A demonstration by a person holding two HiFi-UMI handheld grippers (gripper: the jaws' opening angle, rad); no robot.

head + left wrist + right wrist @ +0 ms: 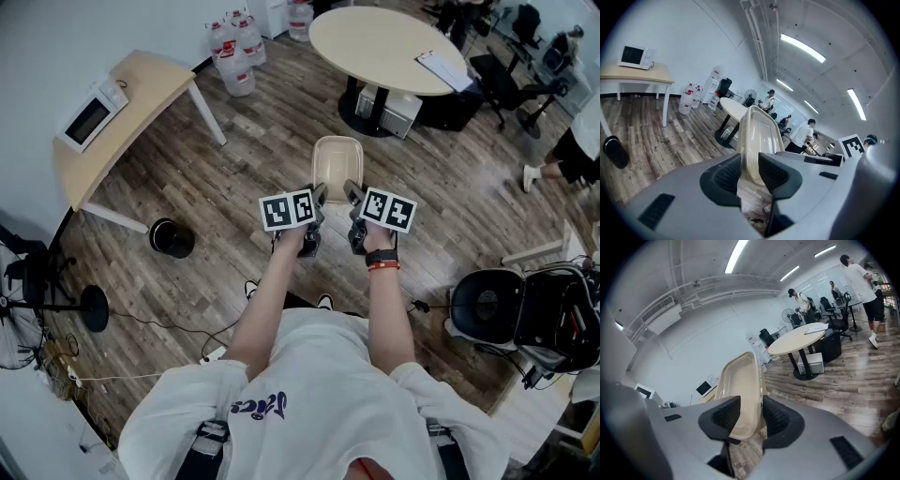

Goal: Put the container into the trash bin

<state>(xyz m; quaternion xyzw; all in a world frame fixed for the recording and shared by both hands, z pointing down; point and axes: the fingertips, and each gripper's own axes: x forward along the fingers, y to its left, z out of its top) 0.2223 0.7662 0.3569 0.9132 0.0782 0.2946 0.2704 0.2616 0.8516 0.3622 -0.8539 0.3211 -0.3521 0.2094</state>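
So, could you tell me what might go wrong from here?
1. The left gripper and right gripper both pinch only the near rim of the container, which juts out ahead. That thin rim might flex and slip free.
2. The trash bin stands on the floor off to the person's left, and its mouth looks narrow beside the container, so the container may catch on it.
3. A cable lies on the floor that way, so a trip seems possible.
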